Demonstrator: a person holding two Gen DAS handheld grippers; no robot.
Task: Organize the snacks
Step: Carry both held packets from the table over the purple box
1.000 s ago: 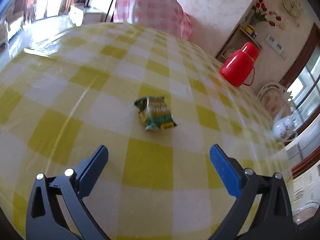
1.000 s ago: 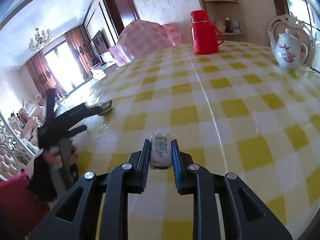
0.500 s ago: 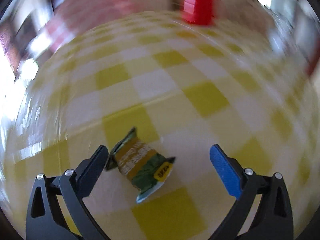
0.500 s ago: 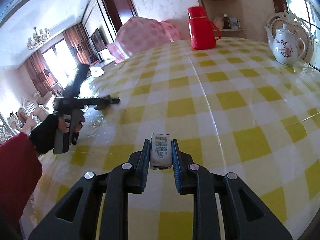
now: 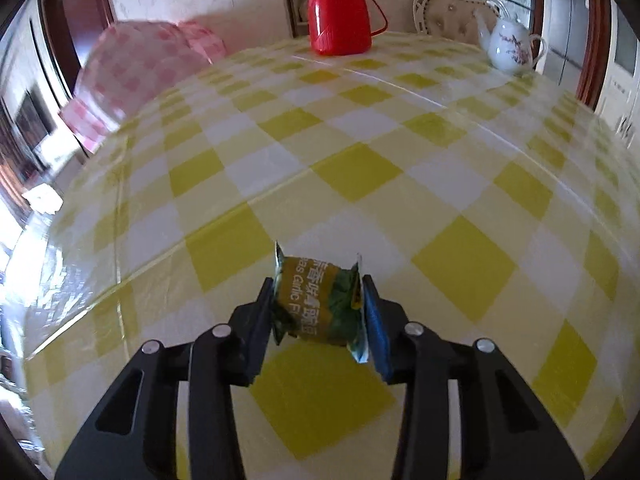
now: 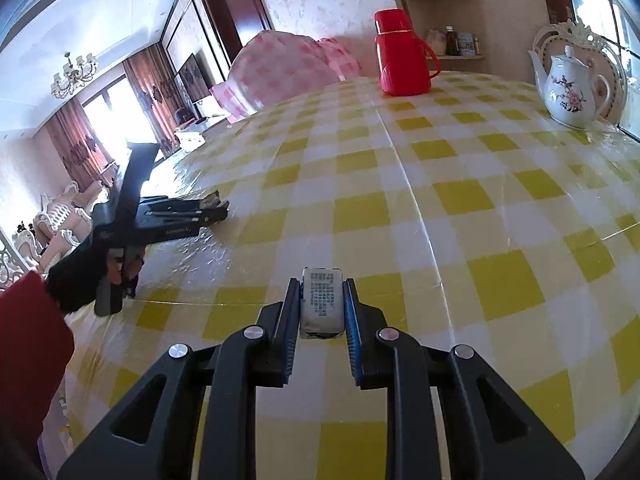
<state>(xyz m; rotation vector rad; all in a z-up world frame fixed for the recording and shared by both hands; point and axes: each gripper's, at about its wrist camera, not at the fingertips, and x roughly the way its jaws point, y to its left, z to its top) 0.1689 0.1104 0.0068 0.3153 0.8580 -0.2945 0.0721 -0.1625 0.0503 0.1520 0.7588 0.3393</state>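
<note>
We've got the left gripper (image 5: pixel 318 300) whose jaws have just been closing, and the small green-and-yellow foil snack packet (image 5: pixel 320 306) sits squeezed between its pads, end flaps bent upward, low over the yellow-and-white checked tablecloth (image 5: pixel 400 184). Our right gripper (image 6: pixel 322 306) is clamped tight on a small grey wrapped snack bar (image 6: pixel 322 300) with printed text on top, just above the cloth. At the table's far edge we see the red plastic thermos jug (image 5: pixel 338 10) and, well apart to its right, the white floral china teapot (image 5: pixel 510 46).
</note>
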